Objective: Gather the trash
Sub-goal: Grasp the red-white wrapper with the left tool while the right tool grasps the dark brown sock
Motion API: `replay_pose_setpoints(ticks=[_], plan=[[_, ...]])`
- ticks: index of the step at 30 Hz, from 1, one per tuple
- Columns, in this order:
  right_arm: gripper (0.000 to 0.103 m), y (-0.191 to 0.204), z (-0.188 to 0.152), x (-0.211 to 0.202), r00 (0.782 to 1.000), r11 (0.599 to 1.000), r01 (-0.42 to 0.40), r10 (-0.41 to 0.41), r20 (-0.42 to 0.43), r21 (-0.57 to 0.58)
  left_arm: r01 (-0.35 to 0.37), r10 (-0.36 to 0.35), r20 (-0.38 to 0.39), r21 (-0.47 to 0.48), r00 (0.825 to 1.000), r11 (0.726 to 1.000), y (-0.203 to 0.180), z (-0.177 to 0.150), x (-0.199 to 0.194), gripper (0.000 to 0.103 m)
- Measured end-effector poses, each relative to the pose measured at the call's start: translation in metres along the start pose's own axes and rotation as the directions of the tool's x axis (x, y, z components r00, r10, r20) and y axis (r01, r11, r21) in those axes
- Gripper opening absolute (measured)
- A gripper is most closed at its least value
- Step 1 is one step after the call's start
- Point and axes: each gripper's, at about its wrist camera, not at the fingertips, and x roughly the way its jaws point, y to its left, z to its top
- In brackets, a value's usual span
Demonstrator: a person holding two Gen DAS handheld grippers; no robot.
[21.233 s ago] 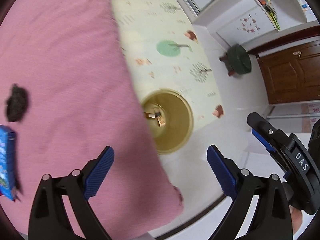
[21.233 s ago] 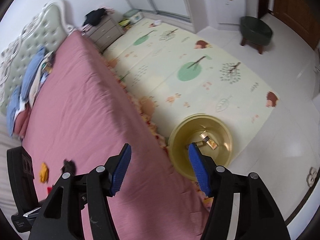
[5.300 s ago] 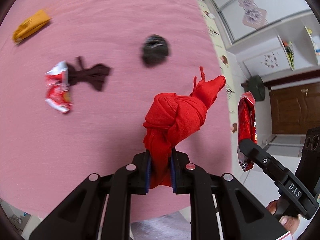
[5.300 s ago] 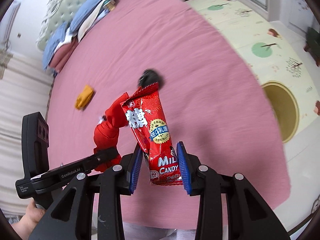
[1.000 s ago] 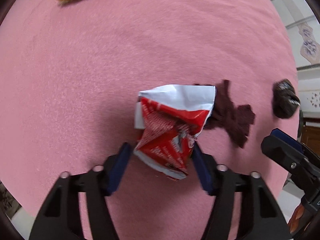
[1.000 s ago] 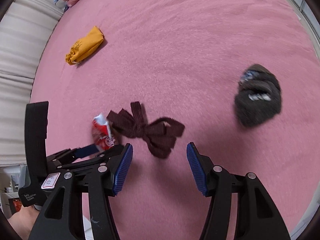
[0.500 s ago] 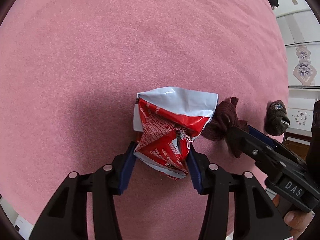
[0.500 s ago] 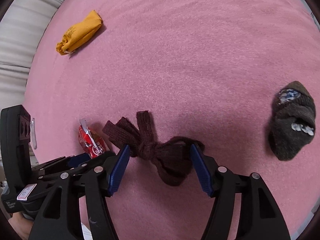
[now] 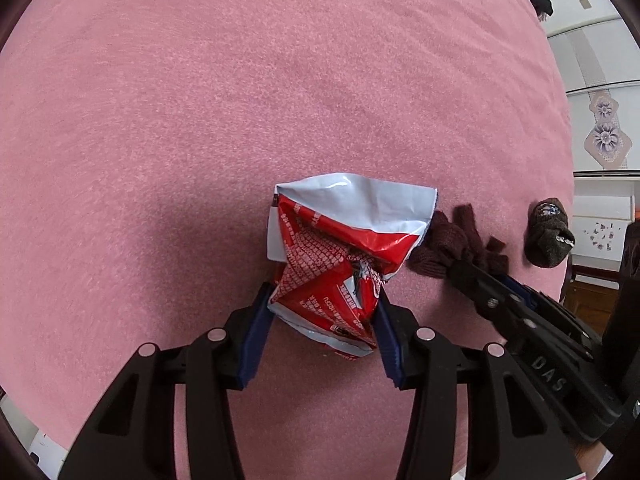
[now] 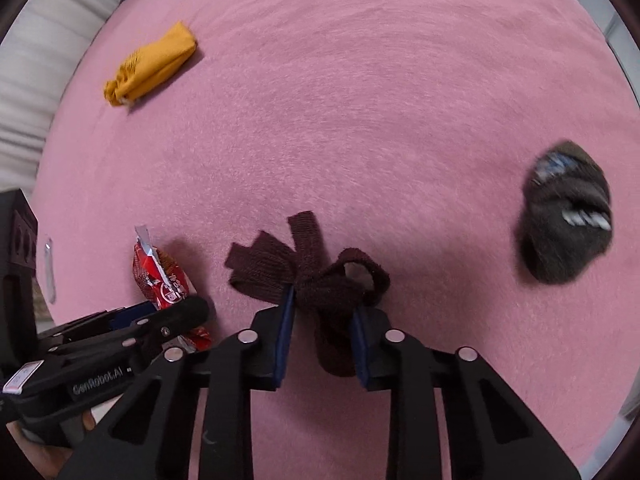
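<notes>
The left gripper (image 9: 322, 316) is clamped on the crumpled red wrapper (image 9: 344, 260) on the pink bedspread (image 9: 200, 120), the right gripper (image 10: 322, 328) pinches the knotted maroon rag (image 10: 320, 276) right beside it, and only the right wrist view catches the whole yellow cloth (image 10: 150, 64) farther off.
</notes>
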Motion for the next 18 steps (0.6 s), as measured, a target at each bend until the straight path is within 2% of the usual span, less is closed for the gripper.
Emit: replay_pose_setpoints(ticks=[8, 18], plan=[[0.023, -0.030, -0.028, -0.040, 0.997, 0.995, -0.055, 0.051, 0.051, 0.079, 0.004, -0.005, 0.017, 0.051, 1.000, 0.999, -0.012, -0.017, -0.017, 0.048], [0.023, -0.064, -0.078, -0.096, 0.988, 0.979, -0.098, 0.074, 0.133, 0.180, 0.024, -0.027, 0.017, 0.166, 1.000, 0.986, -0.070, -0.053, -0.036, 0.048]])
